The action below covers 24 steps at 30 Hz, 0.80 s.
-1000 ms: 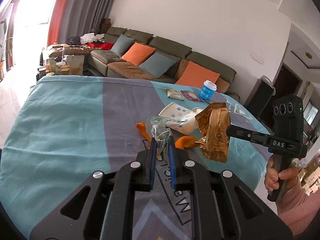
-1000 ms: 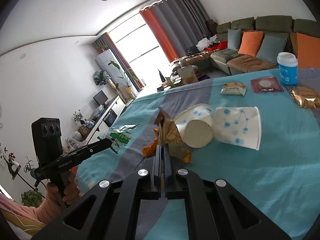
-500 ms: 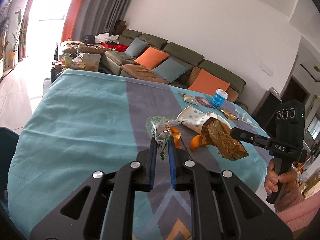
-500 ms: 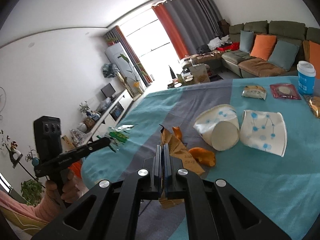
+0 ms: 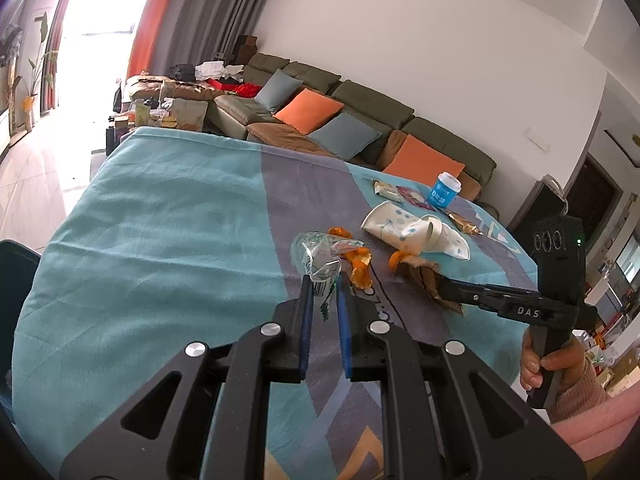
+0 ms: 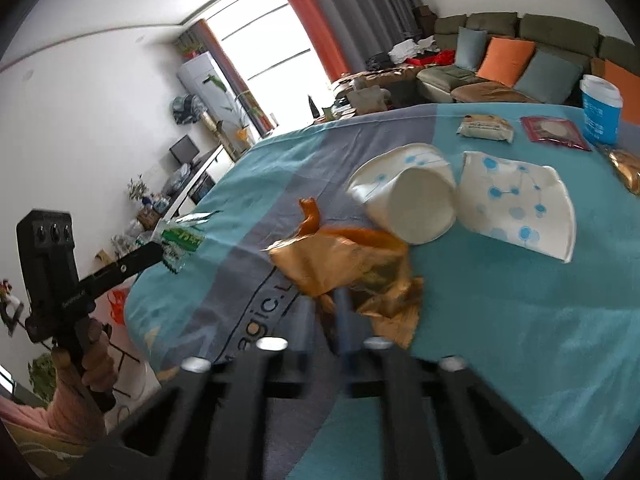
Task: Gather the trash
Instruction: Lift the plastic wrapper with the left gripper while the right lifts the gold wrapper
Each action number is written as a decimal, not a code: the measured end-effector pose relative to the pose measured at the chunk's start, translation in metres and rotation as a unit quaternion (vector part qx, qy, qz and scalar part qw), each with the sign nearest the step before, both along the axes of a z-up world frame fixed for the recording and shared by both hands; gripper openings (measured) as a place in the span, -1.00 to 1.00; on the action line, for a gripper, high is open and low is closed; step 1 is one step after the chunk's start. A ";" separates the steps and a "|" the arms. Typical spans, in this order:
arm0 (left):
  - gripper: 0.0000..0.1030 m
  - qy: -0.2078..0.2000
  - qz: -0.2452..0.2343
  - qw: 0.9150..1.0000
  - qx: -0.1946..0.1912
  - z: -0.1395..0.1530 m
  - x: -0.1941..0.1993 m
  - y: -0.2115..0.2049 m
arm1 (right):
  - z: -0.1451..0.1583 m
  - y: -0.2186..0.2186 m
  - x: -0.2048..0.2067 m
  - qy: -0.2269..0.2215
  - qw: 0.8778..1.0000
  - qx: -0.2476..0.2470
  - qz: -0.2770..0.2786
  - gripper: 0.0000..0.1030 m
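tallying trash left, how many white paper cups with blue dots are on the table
2. One paper cup lies on its side with its base facing the right camera; the other, a flattened cup, lies touching it on the right. None seem hidden.

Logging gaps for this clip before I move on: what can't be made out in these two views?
- Right tongs, right wrist view: motion blur smears the fingertips, and the gold foil wrapper covers them.
- Dark bin, left wrist view: cut off by the left edge; contents unseen.
- Clear plastic wrapper in the left tongs: print too small to read.
- Orange peel: partly hidden behind both wrappers.
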<state>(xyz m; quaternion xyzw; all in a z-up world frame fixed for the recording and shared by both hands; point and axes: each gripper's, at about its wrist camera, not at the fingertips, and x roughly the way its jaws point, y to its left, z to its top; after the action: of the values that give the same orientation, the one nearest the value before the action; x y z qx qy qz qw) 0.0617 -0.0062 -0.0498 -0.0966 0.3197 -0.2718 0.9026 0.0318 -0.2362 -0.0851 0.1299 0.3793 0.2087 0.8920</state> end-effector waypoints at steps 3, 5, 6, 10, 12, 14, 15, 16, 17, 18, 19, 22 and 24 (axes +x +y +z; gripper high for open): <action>-0.77 0.002 0.004 1.000 0.000 -0.002 -0.001 0.003 | 0.001 0.001 -0.002 -0.005 1.000 0.003 0.005 -0.95; -0.77 0.003 0.005 1.000 -0.002 -0.002 -0.002 0.005 | 0.003 0.000 -0.003 -0.010 1.000 0.006 0.004 -0.95; -0.77 0.003 0.007 1.000 -0.001 -0.003 -0.002 0.006 | 0.005 -0.002 -0.003 -0.012 1.000 0.010 0.002 -0.95; -0.77 0.003 0.010 1.000 -0.003 -0.004 -0.002 0.009 | 0.015 -0.003 -0.005 -0.024 0.999 0.028 0.007 -0.96; -0.77 0.002 0.011 1.000 -0.005 -0.003 -0.002 0.009 | 0.021 -0.002 -0.006 -0.032 0.999 0.030 0.011 -0.96; -0.77 0.000 0.012 1.000 -0.005 -0.002 -0.003 0.010 | 0.026 -0.001 -0.008 -0.040 0.998 0.040 0.018 -0.96; -0.77 -0.001 0.012 1.000 -0.005 -0.002 -0.004 0.010 | 0.028 0.000 -0.009 -0.042 0.998 0.042 0.020 -0.96; -0.77 -0.002 0.013 1.000 -0.005 -0.002 -0.004 0.011 | 0.031 0.002 -0.009 -0.047 0.998 0.046 0.025 -0.96; -0.77 -0.004 0.014 1.000 -0.005 -0.001 -0.005 0.012 | 0.034 0.004 -0.009 -0.050 0.997 0.048 0.028 -0.96; -0.77 -0.005 0.015 1.000 -0.006 0.000 -0.006 0.013 | 0.036 0.006 -0.009 -0.054 0.997 0.050 0.032 -0.96; -0.77 -0.007 0.017 1.000 -0.006 0.001 -0.007 0.014 | 0.039 0.010 -0.009 -0.058 0.996 0.053 0.038 -0.96; -0.77 -0.012 0.021 1.000 -0.006 0.005 -0.011 0.020 | 0.044 0.018 -0.008 -0.065 0.995 0.060 0.053 -0.96; -0.77 -0.015 0.026 1.000 -0.005 0.008 -0.014 0.024 | 0.046 0.026 -0.006 -0.068 0.994 0.063 0.066 -0.96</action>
<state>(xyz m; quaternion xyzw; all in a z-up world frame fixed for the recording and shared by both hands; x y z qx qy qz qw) 0.0480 0.0178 -0.0421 -0.1052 0.3019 -0.2512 0.9136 0.0259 -0.2102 -0.0386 0.1462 0.3113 0.2987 0.8902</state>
